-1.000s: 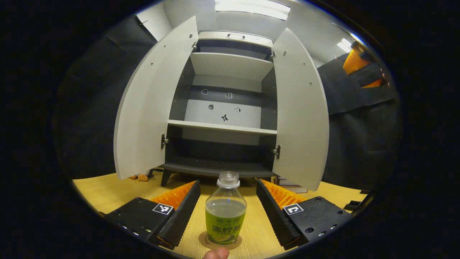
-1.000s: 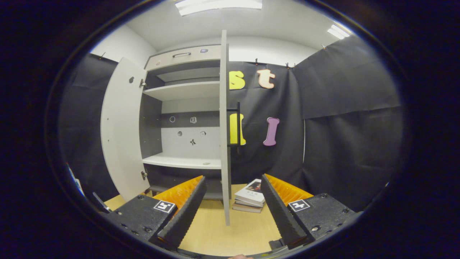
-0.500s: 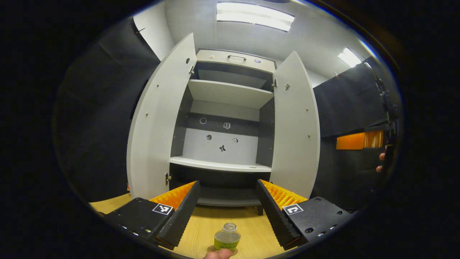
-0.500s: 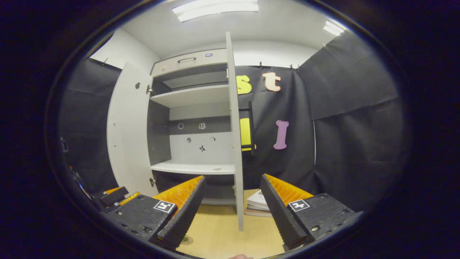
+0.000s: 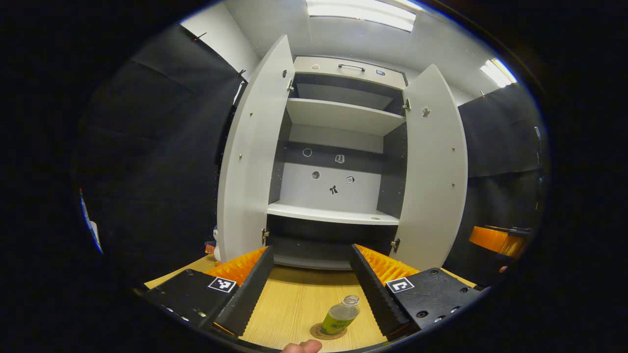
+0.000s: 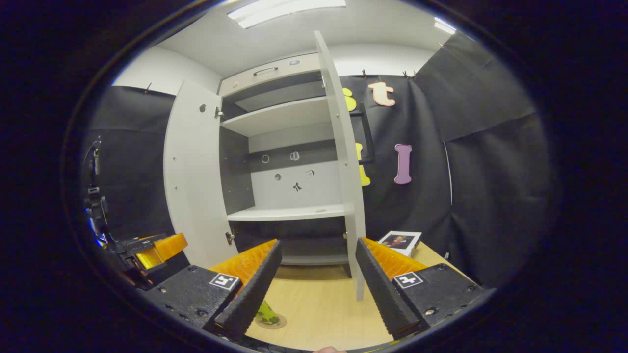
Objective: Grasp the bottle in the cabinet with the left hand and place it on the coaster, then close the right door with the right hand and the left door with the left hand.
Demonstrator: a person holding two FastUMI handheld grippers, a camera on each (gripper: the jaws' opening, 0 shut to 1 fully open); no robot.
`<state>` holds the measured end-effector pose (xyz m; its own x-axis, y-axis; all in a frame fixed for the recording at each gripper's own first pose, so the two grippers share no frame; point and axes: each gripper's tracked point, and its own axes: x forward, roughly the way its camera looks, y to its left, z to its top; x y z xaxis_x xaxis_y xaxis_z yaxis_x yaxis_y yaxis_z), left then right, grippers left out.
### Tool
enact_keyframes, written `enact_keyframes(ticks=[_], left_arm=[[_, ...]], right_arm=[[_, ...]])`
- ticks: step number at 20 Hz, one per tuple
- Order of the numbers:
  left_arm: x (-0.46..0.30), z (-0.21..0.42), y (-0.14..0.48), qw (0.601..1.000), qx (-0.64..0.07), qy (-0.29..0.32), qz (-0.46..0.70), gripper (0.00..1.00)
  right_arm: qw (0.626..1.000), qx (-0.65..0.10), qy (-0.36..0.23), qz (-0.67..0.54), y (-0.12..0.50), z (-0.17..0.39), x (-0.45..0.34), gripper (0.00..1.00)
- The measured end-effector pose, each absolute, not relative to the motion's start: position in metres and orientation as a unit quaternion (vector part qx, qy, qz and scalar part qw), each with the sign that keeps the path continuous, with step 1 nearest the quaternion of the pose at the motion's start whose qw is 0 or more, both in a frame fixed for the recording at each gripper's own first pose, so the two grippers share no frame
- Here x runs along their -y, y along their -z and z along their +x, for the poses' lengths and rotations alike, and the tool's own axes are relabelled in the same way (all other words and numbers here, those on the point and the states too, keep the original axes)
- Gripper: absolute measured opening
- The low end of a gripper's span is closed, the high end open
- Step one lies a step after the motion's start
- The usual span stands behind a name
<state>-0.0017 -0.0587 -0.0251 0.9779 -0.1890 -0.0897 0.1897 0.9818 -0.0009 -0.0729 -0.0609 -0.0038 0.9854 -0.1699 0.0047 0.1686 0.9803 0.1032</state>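
left gripper view shows the left claw (image 5: pixel 306 289) with its two fingers spread wide and nothing between them. the small clear plastic bottle with a green label (image 5: pixel 339 318) stands on the round brown coaster (image 5: pixel 325 333) on the pale wooden worktop (image 5: pixel 289 304), low in the picture and close to the inner side of one finger, but i cannot tell if it touches. the bottle seems free of the claw, so i judge the placing step is done. the fisheye makes it look tilted; i think it stands upright.

behind it, the tall grey cabinet (image 5: pixel 338 147) has both doors open. the left door (image 5: pixel 250 162) and the right door (image 5: pixel 434 171) stand outward like wings, and the white shelves (image 5: pixel 338 115) inside look bare, only small stickers on the back panel.

in the right gripper view the right claw (image 6: pixel 316 284) is also open and holds nothing. it faces the thin front edge of the right door (image 6: pixel 346 162), which appears between its fingers farther off. i think this pose is chosen so the claw can go to the outer face of the door and push it shut, which is the next step of the task. the bottle (image 6: pixel 265 314) shows partly behind one finger here. a stack of books (image 6: pixel 400 241) lies on the worktop beyond the door, well apart from its swing, as it seems.
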Motion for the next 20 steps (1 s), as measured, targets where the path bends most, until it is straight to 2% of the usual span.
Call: enact_keyframes(ticks=[4,8,9,11,13,14,15,20], left_arm=[[0.053,-0.001,0.022,0.996,-0.038,0.085,0.007,0.95],[0.056,-0.005,0.024,0.995,-0.036,0.088,0.002,0.95],[0.057,-0.006,0.026,0.995,-0.037,0.088,0.001,0.95],[0.057,-0.007,0.029,0.995,-0.041,0.088,-0.001,0.95],[0.056,-0.007,0.033,0.995,-0.045,0.087,-0.002,0.95],[0.056,-0.007,0.034,0.995,-0.045,0.087,-0.002,1.00],[0.056,-0.006,0.035,0.995,-0.044,0.086,-0.003,0.95],[0.050,-0.004,0.043,0.995,-0.055,0.078,-0.003,0.95]], right_arm=[[0.994,0.040,0.096,0.033,-0.036,-0.069,0.086,0.99],[0.984,0.095,0.149,0.014,-0.113,-0.066,0.156,0.99],[0.981,0.100,0.163,0.011,-0.126,-0.064,0.171,0.96],[0.977,0.098,0.186,0.015,-0.148,-0.055,0.198,0.99],[0.977,0.088,0.192,0.019,-0.158,-0.039,0.214,0.99],[0.978,0.087,0.190,0.019,-0.162,-0.032,0.219,0.98],[0.978,0.089,0.190,0.019,-0.166,-0.025,0.223,0.98],[0.978,0.096,0.186,0.009,-0.174,-0.005,0.222,0.98]])
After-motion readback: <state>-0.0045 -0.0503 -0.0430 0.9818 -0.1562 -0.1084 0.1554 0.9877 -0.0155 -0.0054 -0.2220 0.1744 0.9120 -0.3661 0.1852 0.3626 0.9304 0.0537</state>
